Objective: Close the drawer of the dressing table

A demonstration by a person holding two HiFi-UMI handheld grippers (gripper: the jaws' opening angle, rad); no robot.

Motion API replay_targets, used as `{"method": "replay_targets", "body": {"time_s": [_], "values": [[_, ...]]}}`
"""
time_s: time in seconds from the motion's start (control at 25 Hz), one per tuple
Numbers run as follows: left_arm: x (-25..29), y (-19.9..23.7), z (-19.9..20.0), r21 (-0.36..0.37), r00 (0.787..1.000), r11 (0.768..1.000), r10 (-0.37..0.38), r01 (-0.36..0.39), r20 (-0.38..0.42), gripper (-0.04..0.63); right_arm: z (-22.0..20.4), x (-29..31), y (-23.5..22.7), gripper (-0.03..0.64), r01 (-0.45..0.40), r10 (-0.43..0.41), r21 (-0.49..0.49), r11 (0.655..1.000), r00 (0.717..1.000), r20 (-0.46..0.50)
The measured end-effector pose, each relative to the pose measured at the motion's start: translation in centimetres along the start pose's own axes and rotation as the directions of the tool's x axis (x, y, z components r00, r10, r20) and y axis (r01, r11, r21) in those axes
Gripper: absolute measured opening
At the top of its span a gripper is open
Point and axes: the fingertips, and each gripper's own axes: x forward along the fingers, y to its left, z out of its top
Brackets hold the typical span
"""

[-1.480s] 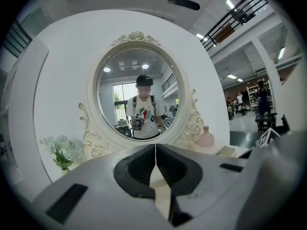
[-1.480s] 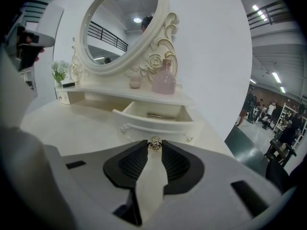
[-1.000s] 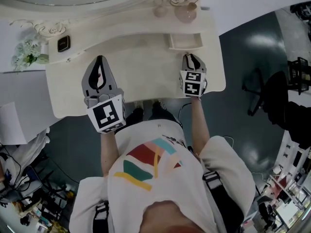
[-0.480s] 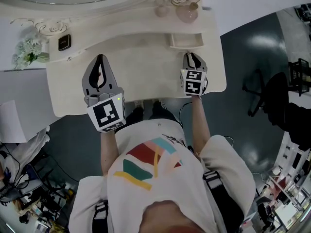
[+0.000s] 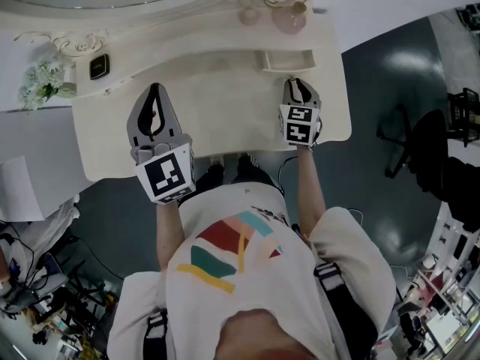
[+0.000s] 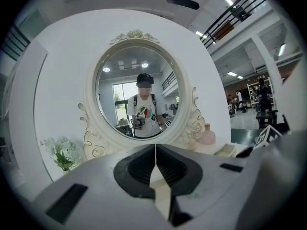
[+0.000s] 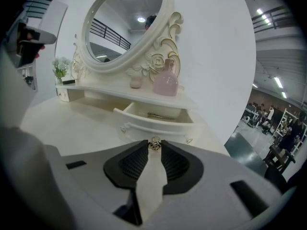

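right gripper on drawer knob

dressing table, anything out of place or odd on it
Only the small drawer under the shelf: it stands pulled out, a thin metal item lying inside. The right claw is pinched on its knob. Pink bottle stands upright; nothing spilled.

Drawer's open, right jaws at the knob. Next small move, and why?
Probably push the right gripper straight ahead toward the mirror: its jaws are pinched on the drawer knob, and the drawer stands pulled out, so a short push should slide it in.
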Motion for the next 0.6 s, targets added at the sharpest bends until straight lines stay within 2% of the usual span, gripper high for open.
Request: {"method": "replay_targets", "body": {"time_s": [0.6], "values": [[0.42, 0.18, -0.45, -0.01, 1.0, 1.0, 0.009, -0.009, -0.016, 0.006, 0.54, 0.54, -0.16, 0.074, -0.01, 0.01, -0.003, 1.0, 1.0, 0.008]]}}
